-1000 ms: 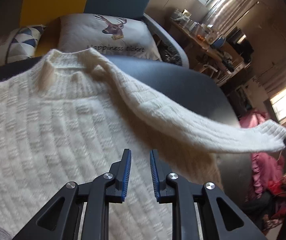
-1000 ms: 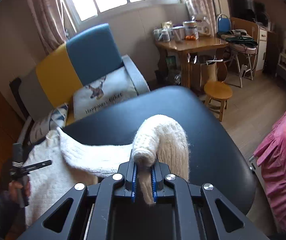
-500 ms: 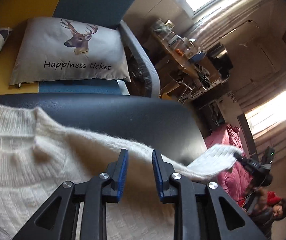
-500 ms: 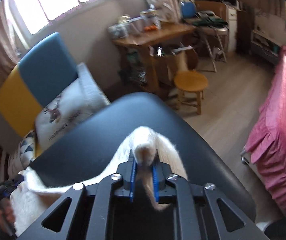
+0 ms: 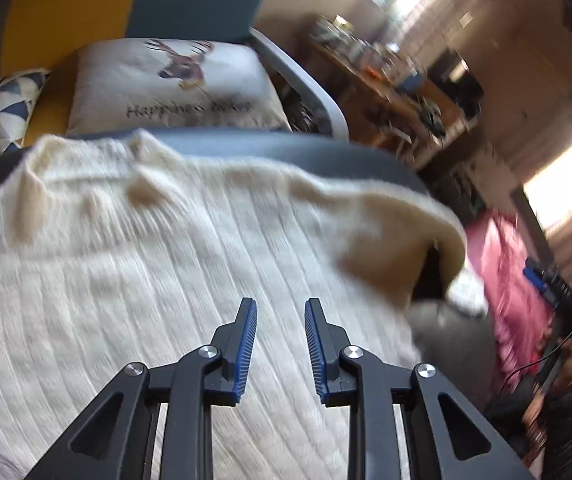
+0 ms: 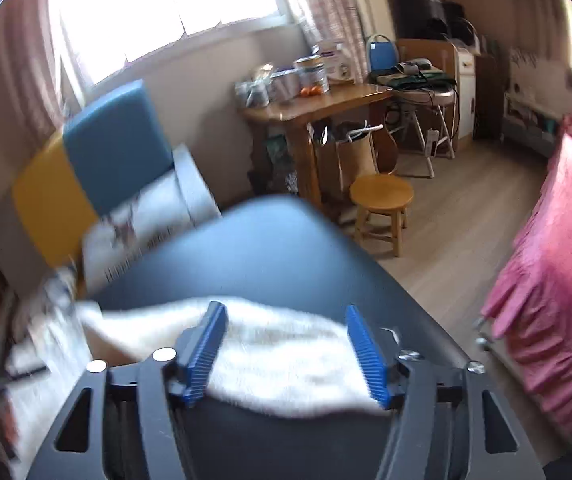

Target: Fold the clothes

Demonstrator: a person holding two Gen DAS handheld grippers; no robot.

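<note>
The cream knit sweater (image 5: 173, 264) lies spread across the dark padded table (image 6: 269, 248), collar toward the sofa cushion (image 5: 173, 80), so its body is flat for folding. The right gripper (image 6: 286, 344) has just been opening its jaws; they now stand wide with the sleeve (image 6: 286, 356) lying loose between them on the table (laid out straight, it seems, ready to be folded in). The left gripper (image 5: 279, 340) hovers over the sweater's body, jaws narrowly parted and holding nothing, probably placed to pin or pinch the fabric next.
</note>
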